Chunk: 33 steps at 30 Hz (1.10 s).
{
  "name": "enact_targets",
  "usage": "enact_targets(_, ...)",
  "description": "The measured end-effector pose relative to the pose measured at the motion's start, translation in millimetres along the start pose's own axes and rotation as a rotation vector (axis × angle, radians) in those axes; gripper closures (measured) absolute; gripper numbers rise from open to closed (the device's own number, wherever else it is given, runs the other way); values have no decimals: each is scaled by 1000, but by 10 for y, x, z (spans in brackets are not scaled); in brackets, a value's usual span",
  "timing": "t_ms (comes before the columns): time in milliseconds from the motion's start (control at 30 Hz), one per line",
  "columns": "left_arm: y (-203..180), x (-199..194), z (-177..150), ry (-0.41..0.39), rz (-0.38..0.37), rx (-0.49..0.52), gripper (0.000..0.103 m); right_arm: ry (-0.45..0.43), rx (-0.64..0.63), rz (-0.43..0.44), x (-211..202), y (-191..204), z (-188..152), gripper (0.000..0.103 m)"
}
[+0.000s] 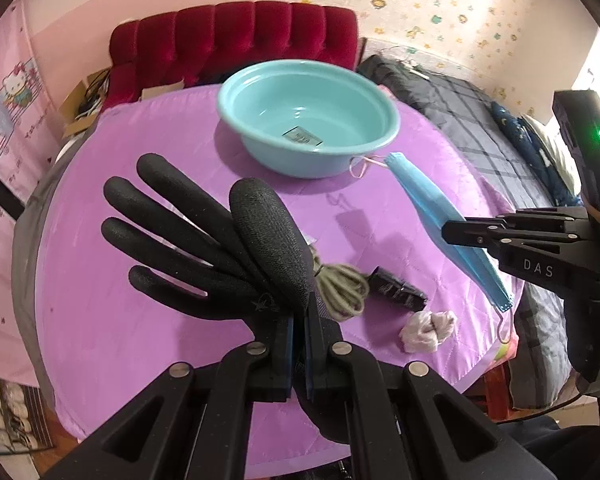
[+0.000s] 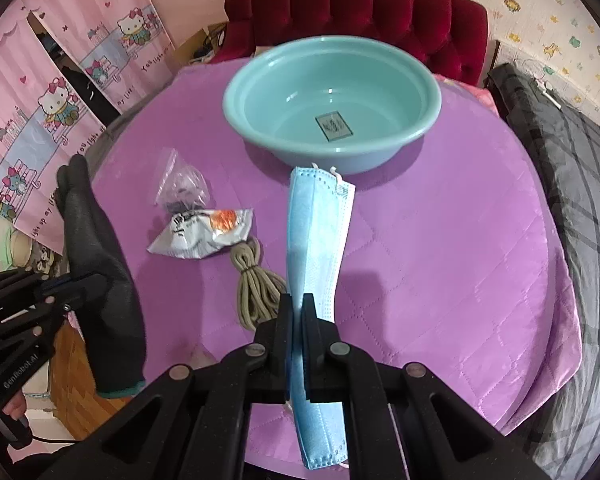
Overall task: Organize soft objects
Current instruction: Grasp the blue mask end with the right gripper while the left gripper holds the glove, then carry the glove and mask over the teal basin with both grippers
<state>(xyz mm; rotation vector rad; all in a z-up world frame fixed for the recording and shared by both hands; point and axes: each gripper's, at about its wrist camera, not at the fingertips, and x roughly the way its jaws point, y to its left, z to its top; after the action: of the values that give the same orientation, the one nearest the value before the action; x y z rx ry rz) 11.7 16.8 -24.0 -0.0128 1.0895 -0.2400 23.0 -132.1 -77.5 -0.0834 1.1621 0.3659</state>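
My left gripper (image 1: 298, 312) is shut on a black work glove (image 1: 204, 236), held above the purple table; it also shows in the right wrist view (image 2: 100, 264). My right gripper (image 2: 298, 300) is shut on a folded blue face mask (image 2: 318, 232), held above the table near the teal basin (image 2: 332, 100). The mask (image 1: 432, 208) and right gripper (image 1: 446, 232) show in the left wrist view, right of the basin (image 1: 308, 112). The basin holds only a label.
On the purple quilted cover (image 2: 440, 240) lie a coiled beige cord (image 2: 256, 284), a silver packet (image 2: 204, 236), a clear bag (image 2: 182, 188), a black wrapper (image 1: 398, 290) and a crumpled pale cloth (image 1: 426, 330). A red headboard (image 2: 360, 8) stands behind.
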Motion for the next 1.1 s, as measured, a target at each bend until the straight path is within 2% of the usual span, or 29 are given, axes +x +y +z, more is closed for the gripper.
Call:
enact_targets(400,-294,34,296,-9,-54,146,99,-49,1,-35,-269,67,224,100)
enact_targets(567,-332,90,462,-8,-78,168,99,-62,2,-45,-311,71,363,100)
enact_targets(1100,-388,349,1145,-10,-105,258,99,-76,9,-55,-186,-73,1003,99)
